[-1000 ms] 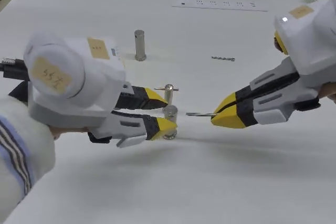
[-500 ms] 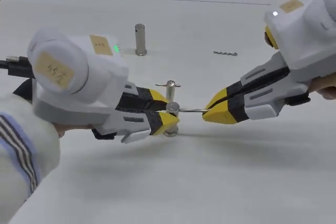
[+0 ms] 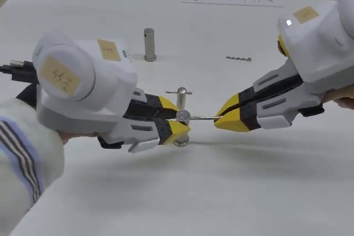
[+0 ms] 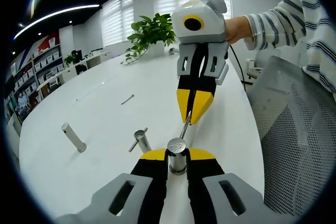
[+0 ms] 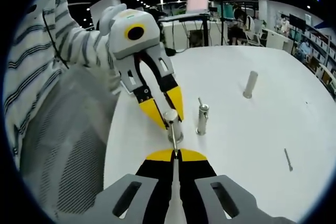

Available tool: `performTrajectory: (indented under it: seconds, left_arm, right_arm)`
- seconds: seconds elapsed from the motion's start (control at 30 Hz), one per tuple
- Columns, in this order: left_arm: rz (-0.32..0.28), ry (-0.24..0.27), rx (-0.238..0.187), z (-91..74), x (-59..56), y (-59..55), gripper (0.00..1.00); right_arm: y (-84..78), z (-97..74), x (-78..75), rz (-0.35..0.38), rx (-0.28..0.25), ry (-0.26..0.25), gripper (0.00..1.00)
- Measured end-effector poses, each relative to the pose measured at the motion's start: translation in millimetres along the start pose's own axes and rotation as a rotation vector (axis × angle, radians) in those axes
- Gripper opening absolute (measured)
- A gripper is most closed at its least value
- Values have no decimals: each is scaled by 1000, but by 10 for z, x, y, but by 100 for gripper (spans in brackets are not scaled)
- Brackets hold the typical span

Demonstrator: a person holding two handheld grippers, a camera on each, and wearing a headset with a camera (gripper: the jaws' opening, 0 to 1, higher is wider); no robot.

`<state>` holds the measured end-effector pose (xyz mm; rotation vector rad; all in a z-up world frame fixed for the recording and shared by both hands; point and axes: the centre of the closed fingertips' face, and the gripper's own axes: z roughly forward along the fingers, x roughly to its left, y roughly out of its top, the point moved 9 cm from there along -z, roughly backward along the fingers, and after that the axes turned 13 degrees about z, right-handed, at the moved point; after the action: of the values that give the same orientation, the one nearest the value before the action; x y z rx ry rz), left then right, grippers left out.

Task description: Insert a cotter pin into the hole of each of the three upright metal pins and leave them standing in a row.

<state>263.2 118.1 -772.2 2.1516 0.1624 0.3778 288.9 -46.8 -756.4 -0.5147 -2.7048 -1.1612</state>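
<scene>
three metal pins (image 3: 149, 44), three cotter pins (image 3: 238, 58), two tools (image 3: 180, 116)

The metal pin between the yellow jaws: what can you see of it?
The metal pin is a short, shiny, silvery cylinder with a flat top and a wider foot, standing upright on the white table. The left gripper clamps its shaft between its jaws. A thin cotter pin, held by the right gripper, meets it just below the top from the side.

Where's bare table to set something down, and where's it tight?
Tight where left gripper, held pin, right gripper, its cotter pin and the middle pin cluster. Bare table: on the person's side of them, and between the far pin and loose cotter pin.
</scene>
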Motion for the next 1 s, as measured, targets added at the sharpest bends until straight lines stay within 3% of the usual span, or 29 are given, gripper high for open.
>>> performTrajectory:
  seconds: [0.4, 0.43, 0.5, 0.73, 0.8, 1.0]
  left_arm:
    - [-5, 7, 17, -6, -5, 6, 11]
    - [11, 6, 19, -2, -13, 14, 11]
    - [15, 3, 26, 0, -19, 20, 11]
    - [58, -8, 38, 4, -40, 39, 12]
    - [53, -8, 46, 2, -40, 42, 12]
    - [72, -11, 58, 7, -48, 30, 12]
  right_arm:
    - [-6, 38, 51, -28, -11, -14, 4]
    - [26, 64, 76, -9, -53, 5, 4]
    - [15, 78, 72, -41, -22, -18, 4]
    - [78, 198, 151, -45, -59, 9, 4]
    - [88, 214, 149, -72, -45, 0, 4]
    - [87, 207, 140, -25, -47, 18, 10]
